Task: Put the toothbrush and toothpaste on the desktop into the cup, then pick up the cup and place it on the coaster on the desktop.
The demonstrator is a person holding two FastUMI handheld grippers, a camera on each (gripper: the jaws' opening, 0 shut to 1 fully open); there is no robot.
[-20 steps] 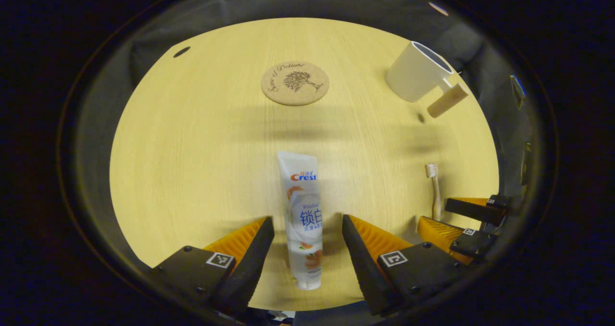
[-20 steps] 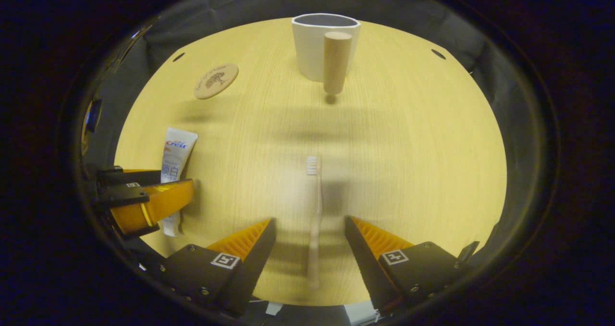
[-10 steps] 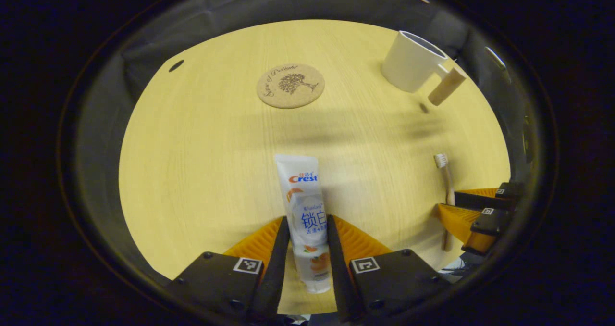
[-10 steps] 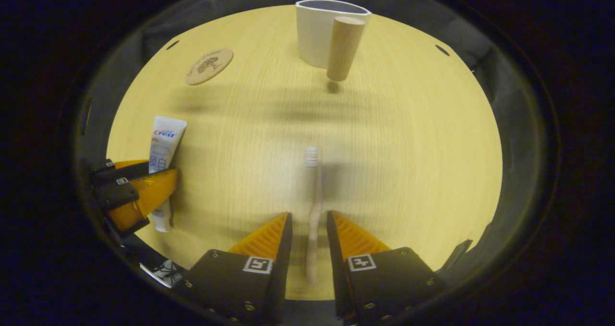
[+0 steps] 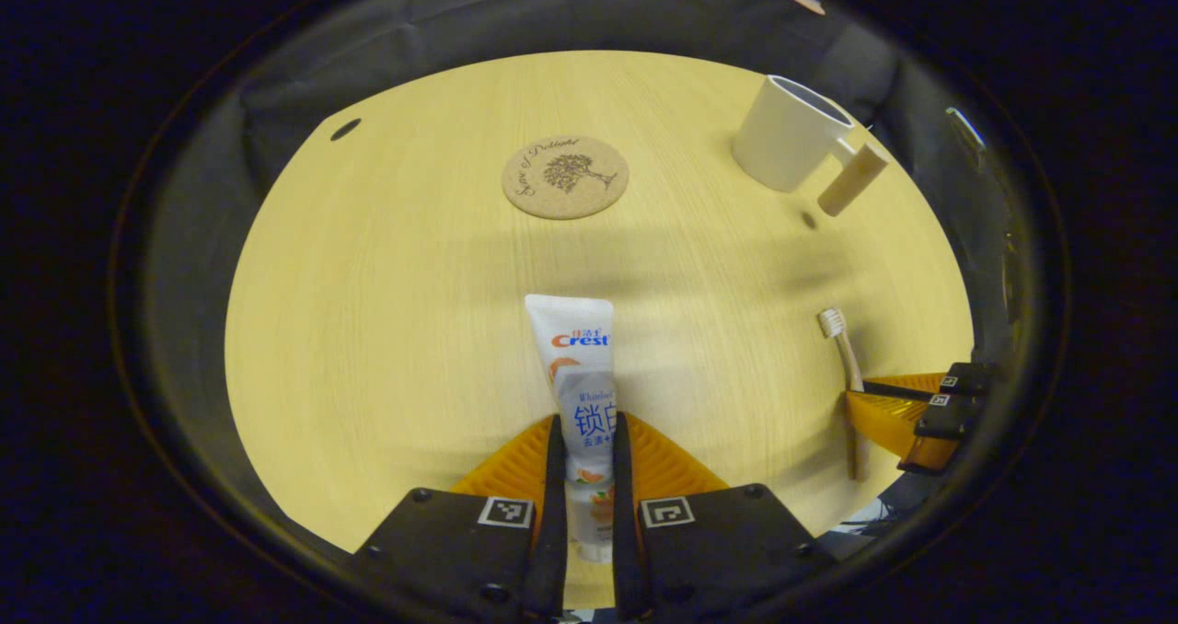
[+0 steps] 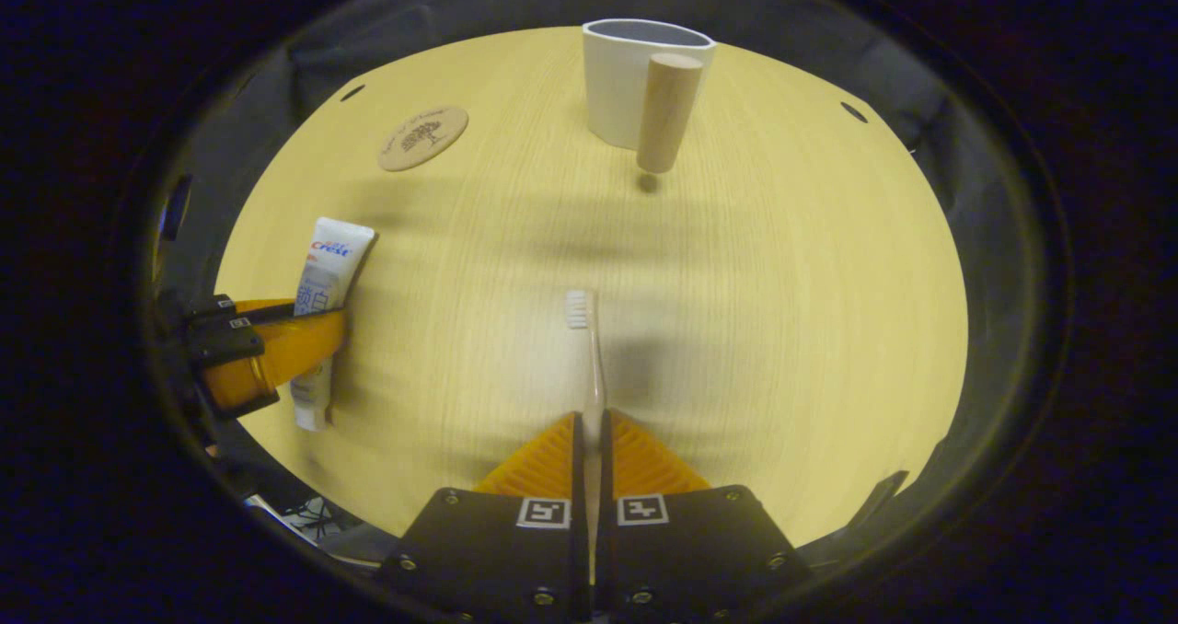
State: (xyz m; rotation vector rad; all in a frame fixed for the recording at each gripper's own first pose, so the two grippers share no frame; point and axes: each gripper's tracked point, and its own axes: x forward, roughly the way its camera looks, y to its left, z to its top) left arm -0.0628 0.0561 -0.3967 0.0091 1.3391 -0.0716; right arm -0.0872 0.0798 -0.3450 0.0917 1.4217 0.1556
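Gripping white printed toothpaste tube in closed left gripper jaws, pinching pale slim toothbrush in closed right gripper jaws, both lying on light wooden worktop, white wooden-handled cup and round cork coaster standing farther off.

We see a round pale-wood tabletop, grain running lengthwise, small dark holes near its far edge. Dark wrinkled cloth wall behind. Light dim, warm, soft shadows.

Dim warm light, soft shadows, fisheye bowing.
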